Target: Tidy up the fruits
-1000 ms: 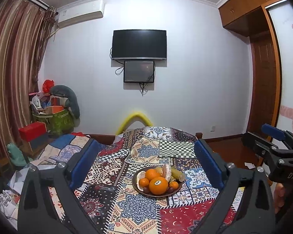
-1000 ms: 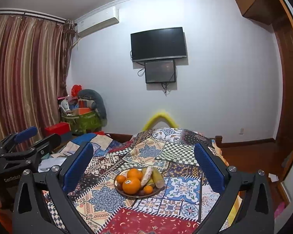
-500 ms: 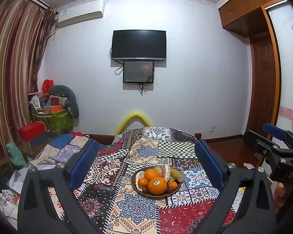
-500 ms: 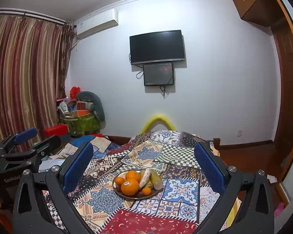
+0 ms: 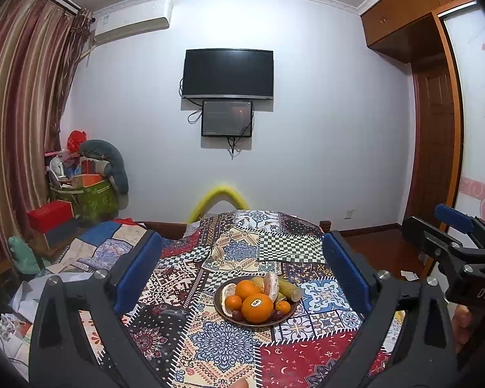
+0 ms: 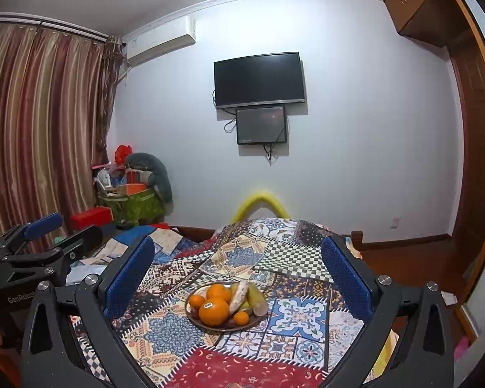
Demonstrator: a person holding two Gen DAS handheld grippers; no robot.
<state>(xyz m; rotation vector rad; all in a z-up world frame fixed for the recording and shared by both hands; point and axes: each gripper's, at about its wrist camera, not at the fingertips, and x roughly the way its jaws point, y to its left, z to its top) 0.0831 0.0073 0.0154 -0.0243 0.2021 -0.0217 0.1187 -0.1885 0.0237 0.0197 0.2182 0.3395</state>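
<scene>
i am holding my left gripper [image 5: 242, 271] and my right gripper [image 6: 237, 273] above the patchwork quilt [image 5: 216, 339], both with fingers spread wide and gripping nothing. beyond them the fruit bowl [image 5: 224, 312] is sitting on the quilt (oranges, a banana, peeled segments inside). farther off, a television [image 5: 228, 74] is hanging on the wall.

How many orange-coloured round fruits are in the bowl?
4: a big stickered one in front, one behind, a small one left, a small one right. Others may be hidden.
</scene>
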